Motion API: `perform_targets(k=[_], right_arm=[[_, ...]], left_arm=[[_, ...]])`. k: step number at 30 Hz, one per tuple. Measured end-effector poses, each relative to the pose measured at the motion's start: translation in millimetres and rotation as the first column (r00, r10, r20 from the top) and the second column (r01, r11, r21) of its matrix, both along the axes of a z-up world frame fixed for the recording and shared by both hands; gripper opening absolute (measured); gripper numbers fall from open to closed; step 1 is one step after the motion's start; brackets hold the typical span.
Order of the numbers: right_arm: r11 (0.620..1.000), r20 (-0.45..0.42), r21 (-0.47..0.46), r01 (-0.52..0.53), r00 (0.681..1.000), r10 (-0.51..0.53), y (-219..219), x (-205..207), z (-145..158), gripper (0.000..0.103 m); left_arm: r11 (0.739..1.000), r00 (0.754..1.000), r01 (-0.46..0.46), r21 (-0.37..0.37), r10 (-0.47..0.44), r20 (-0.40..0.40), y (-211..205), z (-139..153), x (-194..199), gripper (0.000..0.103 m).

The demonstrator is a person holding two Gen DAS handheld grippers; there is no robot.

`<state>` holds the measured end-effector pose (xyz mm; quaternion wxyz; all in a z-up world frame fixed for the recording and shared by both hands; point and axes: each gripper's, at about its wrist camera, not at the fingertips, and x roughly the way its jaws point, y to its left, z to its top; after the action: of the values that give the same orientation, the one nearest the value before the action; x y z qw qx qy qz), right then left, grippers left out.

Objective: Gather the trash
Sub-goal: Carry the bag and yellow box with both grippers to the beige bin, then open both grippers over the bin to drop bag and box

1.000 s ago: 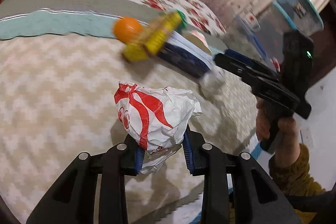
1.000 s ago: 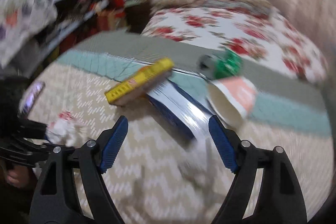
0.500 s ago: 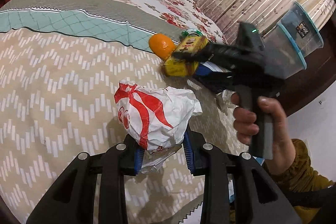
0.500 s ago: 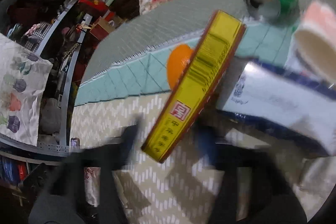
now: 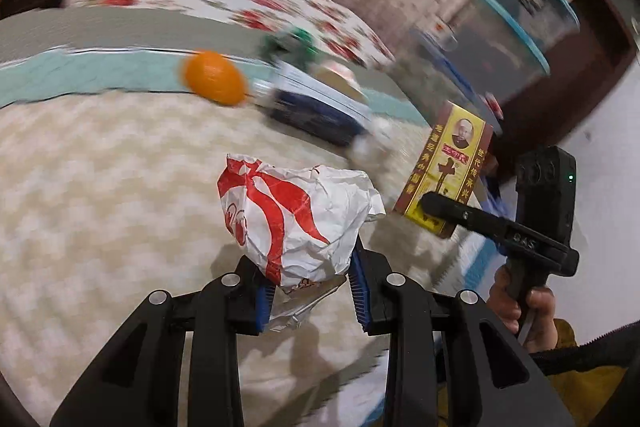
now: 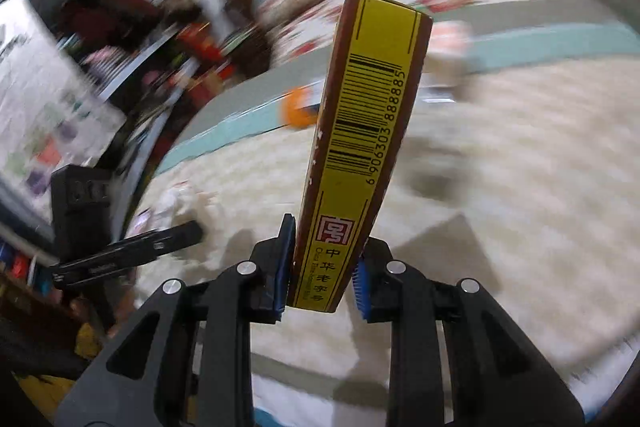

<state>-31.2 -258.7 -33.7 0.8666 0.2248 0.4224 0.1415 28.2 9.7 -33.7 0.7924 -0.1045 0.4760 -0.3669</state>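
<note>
Right wrist: right gripper (image 6: pixel 322 283) fingers just closed on yellow box (image 6: pixel 360 155), lifted off bed (image 6: pixel 500 167). Left gripper (image 5: pixel 312 297) clamps crumpled wrapper (image 5: pixel 296 215). Step: carrying (both loaded); next needs a bin.

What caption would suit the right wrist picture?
Right gripper clamps a yellow box upright above the bed.

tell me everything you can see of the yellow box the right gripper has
The yellow box is a flat, slim carton, seemingly cardboard, with brown edges. Its narrow side bears a barcode and a red seal; its broad face has a portrait and red lettering. The right gripper is shut on its lower end, holding it lifted off the bed, pointing away and up.
</note>
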Motion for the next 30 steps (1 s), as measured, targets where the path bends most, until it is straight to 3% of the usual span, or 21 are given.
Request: perform_targets(k=[6,9,13,17,20,23,28,30], right_arm=[[0.969,-0.015,-0.026,0.248,0.969,-0.248,-103.4,-54.3,-11.2,0.029],[0.947,-0.025,-0.025,0.32,0.947,-0.321,-140.5,-69.8,-24.6,0.029],[0.918,-0.019,0.061,0.393,0.92,-0.392,-192.1,-90.7,-40.5,0.029],[0.871,0.039,0.059,0.487,0.871,-0.49,-255.4,-113.1,-32.8,0.029],[0.817,0.075,0.003,0.577,0.815,-0.575,-315.2,-124.7,-22.1,0.029],[0.755,0.072,-0.068,0.652,0.758,-0.648,-376.1,-127.9,-16.3,0.029],[0.699,0.004,-0.215,0.683,0.716,-0.698,-451.7,-97.5,-19.5,0.029],[0.697,-0.03,-0.249,0.672,0.714,-0.7,-468.0,-86.4,-24.3,0.031]], left_arm=[[0.972,0.973,0.23,0.043,-0.229,-0.037,-110.0,-4.7,-5.5,0.03],[0.937,0.944,0.331,0.111,-0.329,-0.039,-172.8,-10.3,-7.8,0.03],[0.884,0.902,0.433,0.176,-0.424,-0.088,-249.8,-23.4,-5.0,0.03],[0.816,0.84,0.542,0.199,-0.531,-0.111,-348.2,-19.3,1.6,0.03],[0.768,0.792,0.608,0.201,-0.604,-0.09,-431.1,-8.3,3.2,0.03],[0.735,0.753,0.657,0.167,-0.651,-0.097,-513.8,-0.1,8.9,0.03],[0.719,0.73,0.683,0.129,-0.678,-0.083,-617.4,6.5,16.5,0.032],[0.733,0.746,0.665,0.146,-0.663,-0.068,-651.9,2.3,19.7,0.034]])
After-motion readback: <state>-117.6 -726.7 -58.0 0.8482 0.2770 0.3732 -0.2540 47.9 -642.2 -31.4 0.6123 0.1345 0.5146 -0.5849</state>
